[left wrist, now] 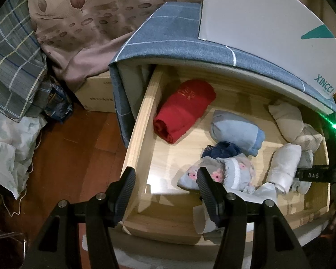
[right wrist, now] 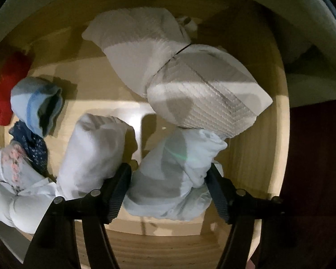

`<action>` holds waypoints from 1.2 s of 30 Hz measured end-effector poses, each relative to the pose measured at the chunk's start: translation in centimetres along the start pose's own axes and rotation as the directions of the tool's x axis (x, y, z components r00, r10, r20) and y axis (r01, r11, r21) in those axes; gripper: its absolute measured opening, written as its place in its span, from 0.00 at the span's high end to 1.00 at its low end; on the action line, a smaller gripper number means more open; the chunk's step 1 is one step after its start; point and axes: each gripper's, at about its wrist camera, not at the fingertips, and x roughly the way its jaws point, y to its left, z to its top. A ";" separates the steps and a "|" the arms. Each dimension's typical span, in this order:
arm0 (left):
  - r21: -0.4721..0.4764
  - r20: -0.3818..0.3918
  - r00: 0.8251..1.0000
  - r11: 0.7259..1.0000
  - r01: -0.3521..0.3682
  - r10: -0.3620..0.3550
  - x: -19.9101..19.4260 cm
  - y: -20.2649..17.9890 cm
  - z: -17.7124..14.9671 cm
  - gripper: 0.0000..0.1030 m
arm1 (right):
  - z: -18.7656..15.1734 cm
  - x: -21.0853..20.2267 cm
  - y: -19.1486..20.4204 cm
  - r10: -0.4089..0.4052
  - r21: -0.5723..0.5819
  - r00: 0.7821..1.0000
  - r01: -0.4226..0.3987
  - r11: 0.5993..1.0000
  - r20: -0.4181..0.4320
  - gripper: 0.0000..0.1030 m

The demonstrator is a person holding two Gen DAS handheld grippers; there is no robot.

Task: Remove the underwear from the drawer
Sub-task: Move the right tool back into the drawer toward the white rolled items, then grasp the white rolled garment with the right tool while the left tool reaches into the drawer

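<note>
The wooden drawer point(left wrist: 143, 121) stands pulled out, with several rolled pieces of underwear in it: a red roll point(left wrist: 186, 109), a light blue roll point(left wrist: 235, 132), a floral grey piece point(left wrist: 233, 170) and a white roll point(left wrist: 284, 165). My left gripper point(left wrist: 164, 183) hovers open over the drawer's front left corner, nothing between its fingers. My right gripper point(right wrist: 168, 187) points straight down into the drawer, its fingers on either side of a pale blue rolled piece point(right wrist: 174, 179) that lies on the drawer floor point(right wrist: 96, 83). The cloth touches both pads without looking squeezed. A white roll point(right wrist: 94, 154) lies just left of it.
Two white textured bundles point(right wrist: 208, 94) lie beyond the pale blue piece. A blue checked cloth point(left wrist: 168, 35) covers the cabinet top, with a white box point(left wrist: 268, 22) on it. A cardboard box point(left wrist: 96, 94), bedding point(left wrist: 13, 62) and a plastic bag point(left wrist: 9, 145) crowd the wooden floor on the left.
</note>
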 end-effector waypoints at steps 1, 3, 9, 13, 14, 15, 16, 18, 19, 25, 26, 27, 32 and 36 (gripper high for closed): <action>0.000 0.001 1.000 1.000 0.004 -0.004 0.0 0.0 0.0 0.43 | -0.1 0.0 0.0 -0.003 -0.006 1.000 0.003 1.000 0.001 0.44; -0.003 0.013 1.000 1.000 0.008 -0.008 -0.3 0.0 -0.1 0.43 | -0.7 0.0 0.3 -0.011 -0.020 1.000 0.011 1.000 0.001 0.50; 0.038 0.016 0.999 0.999 0.028 -0.029 -0.5 -0.6 -0.1 0.43 | -2.4 -0.2 -1.1 0.025 -0.007 1.000 -0.025 1.000 -0.003 0.57; 0.136 0.024 0.999 0.990 0.042 -0.045 -0.9 -1.5 -0.1 0.43 | -3.9 -0.4 -2.0 0.036 0.000 0.999 -0.036 0.999 0.029 0.59; 0.162 0.031 0.999 0.986 0.037 -0.043 -1.1 -1.6 0.0 0.43 | -4.6 -0.4 -2.3 0.040 0.001 0.998 -0.040 0.999 0.043 0.60; 0.208 0.039 0.998 0.977 0.035 -0.044 -1.4 -1.9 0.0 0.43 | -5.4 -0.7 -2.5 0.044 -0.001 0.997 -0.044 0.999 0.058 0.60; 0.239 0.037 0.998 0.970 0.037 -0.047 -1.5 -2.0 0.1 0.43 | -6.0 -0.8 -2.6 0.055 -0.006 0.996 -0.055 0.998 0.073 0.60; 0.310 0.020 0.998 0.950 0.047 -0.057 -1.9 -2.4 0.4 0.43 | -6.9 -1.0 -3.0 0.081 -0.010 0.992 -0.080 0.997 0.092 0.60; 0.335 0.014 0.998 0.941 0.048 -0.056 -2.1 -2.5 0.6 0.43 | -7.1 -1.3 -3.3 0.095 0.000 0.990 -0.095 0.995 0.105 0.60; 0.509 -0.059 0.992 0.852 0.125 -0.110 -3.7 -4.7 2.1 0.43 | -7.6 -1.3 -5.0 0.122 0.017 0.986 -0.125 0.992 0.112 0.60; 0.530 -0.071 0.991 0.837 0.134 -0.114 -3.8 -5.2 2.2 0.43 | -7.7 -1.2 -5.2 0.119 0.012 0.987 -0.121 0.993 0.112 0.60; 0.558 -0.087 0.989 0.817 0.147 -0.118 -3.8 -6.0 2.5 0.43 | -7.9 -1.1 -5.3 0.116 0.012 0.987 -0.118 0.993 0.113 0.60; 0.659 -0.206 0.971 0.717 0.229 -0.121 -3.1 -9.1 2.4 0.43 | -6.8 -0.6 -4.7 0.114 0.012 0.987 -0.116 0.993 0.113 0.60; 0.663 -0.320 0.940 0.680 0.313 -0.122 -1.5 -10.6 2.5 0.42 | -7.0 -1.2 -4.1 0.100 0.012 0.989 -0.101 0.995 0.111 0.60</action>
